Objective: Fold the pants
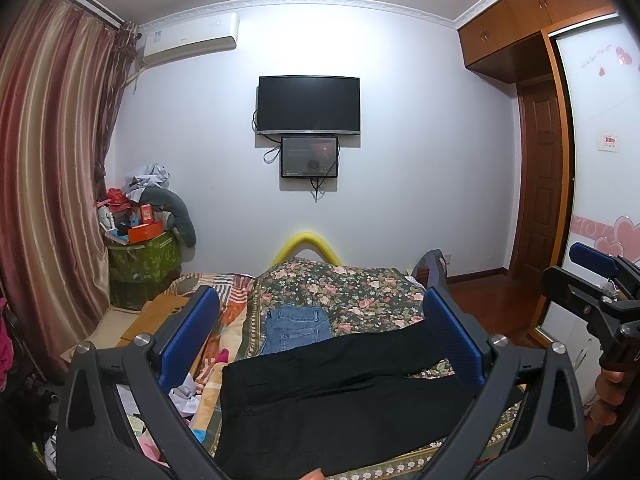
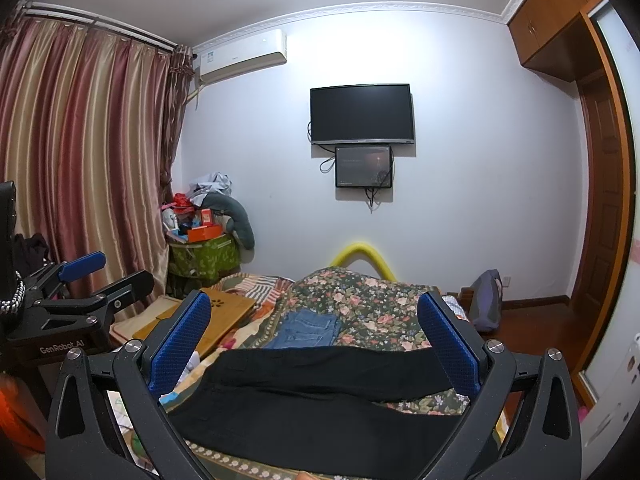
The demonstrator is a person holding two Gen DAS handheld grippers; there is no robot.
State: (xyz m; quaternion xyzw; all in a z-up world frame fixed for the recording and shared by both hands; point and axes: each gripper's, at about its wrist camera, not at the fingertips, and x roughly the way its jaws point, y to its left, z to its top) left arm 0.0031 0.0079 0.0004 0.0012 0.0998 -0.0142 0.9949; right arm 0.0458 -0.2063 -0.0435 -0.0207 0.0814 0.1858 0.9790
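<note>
Black pants (image 2: 320, 392) lie beneath both wide-open jaws; left gripper (image 2: 86, 276) reads "GenRobot.AI".

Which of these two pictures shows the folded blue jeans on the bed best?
The left wrist view: the blue jeans show both back pockets. In the right wrist view the jeans are partly hidden behind the black pants.
</note>
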